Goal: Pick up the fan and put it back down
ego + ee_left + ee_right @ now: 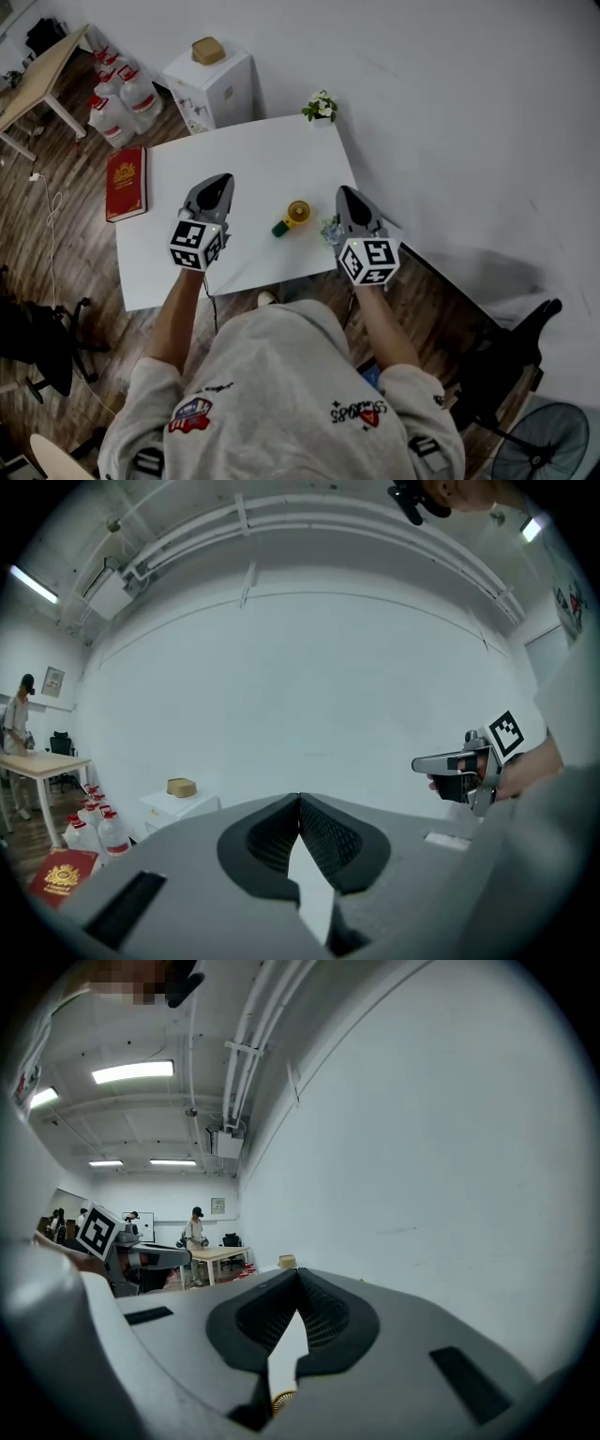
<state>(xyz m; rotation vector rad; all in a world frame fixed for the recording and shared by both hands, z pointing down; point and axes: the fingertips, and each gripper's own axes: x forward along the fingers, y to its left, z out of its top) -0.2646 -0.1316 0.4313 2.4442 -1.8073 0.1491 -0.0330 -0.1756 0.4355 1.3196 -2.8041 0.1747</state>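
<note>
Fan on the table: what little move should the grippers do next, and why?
Probably open the right gripper and lower it toward the fan. The fan lies untouched on the white table between the two grippers, and both the right and the left gripper are shut and empty, held above the table.

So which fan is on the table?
The small yellow fan with a green handle, lying on the white table. The big dark fan stands on the floor.

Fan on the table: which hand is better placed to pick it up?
Probably the right. The right tongs hover nearer the small yellow fan, whose edge shows below their shut jaws; the left tongs, also shut, are farther off.
</note>
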